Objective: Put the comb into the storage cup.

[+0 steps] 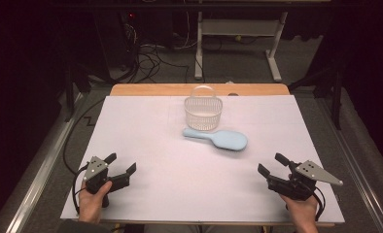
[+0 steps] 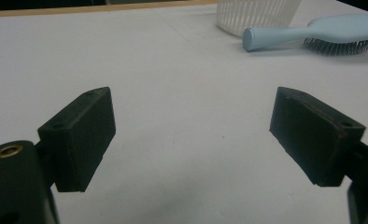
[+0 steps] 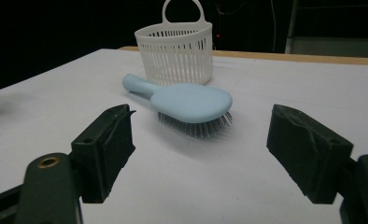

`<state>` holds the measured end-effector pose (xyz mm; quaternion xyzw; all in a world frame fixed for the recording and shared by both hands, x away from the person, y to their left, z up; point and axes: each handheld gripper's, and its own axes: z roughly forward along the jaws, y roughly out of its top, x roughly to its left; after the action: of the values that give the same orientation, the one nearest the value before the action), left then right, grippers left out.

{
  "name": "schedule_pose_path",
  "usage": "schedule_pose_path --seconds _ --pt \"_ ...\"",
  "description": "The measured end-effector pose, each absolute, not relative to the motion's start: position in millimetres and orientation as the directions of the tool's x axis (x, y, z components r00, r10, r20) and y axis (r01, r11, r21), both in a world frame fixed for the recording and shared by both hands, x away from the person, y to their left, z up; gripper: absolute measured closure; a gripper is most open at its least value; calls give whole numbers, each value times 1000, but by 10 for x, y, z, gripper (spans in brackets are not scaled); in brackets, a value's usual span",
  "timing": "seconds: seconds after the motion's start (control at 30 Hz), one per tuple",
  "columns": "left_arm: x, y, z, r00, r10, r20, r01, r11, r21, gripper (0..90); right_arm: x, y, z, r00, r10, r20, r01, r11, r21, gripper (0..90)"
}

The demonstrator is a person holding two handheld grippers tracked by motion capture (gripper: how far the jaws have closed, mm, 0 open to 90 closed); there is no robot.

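A light blue hairbrush (image 1: 218, 138) lies bristles down on the white table cover, its handle toward the left. Just behind it stands a small white slatted basket (image 1: 203, 111) with a loop handle. My left gripper (image 1: 121, 164) rests at the near left, open with nothing between its jaws. My right gripper (image 1: 272, 164) sits at the near right, also open and empty. In the right gripper view the hairbrush (image 3: 189, 103) lies ahead with the basket (image 3: 176, 51) behind it. In the left gripper view the hairbrush (image 2: 308, 33) and basket (image 2: 257, 14) show at the upper right.
A white sheet (image 1: 146, 141) covers the table, with a wooden edge (image 1: 146, 89) showing at the far side. Beyond the table are cables and desk legs on a dark floor. Metal rails run along both sides of the table.
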<state>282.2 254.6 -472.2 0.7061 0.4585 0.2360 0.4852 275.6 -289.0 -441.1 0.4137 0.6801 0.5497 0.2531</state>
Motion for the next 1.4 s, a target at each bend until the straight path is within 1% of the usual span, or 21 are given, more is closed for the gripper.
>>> schedule_pose_path --seconds 0.33,0.63,0.83,1.03,1.4 --pt "2831 2541 -4720 472 875 -111 422 -114 900 153 2792 -2836 -4404 -531 839 116 277 42 960 240" --pt "2825 2544 -4723 478 872 -106 416 -119 901 151 2826 -2721 -4414 -554 825 108 280 63 958 244" --pt "2829 2538 -4725 478 872 -108 419 -118 900 151 2848 -2680 -4421 -556 822 122 288 53 956 246" --pt "2827 2541 -4726 479 871 -111 418 -116 901 151 2846 -2656 -4413 -561 821 105 276 66 959 248" --pt "2840 2539 -4730 479 870 -115 419 -112 901 151 2901 -2555 -4408 -577 809 113 275 62 960 248"
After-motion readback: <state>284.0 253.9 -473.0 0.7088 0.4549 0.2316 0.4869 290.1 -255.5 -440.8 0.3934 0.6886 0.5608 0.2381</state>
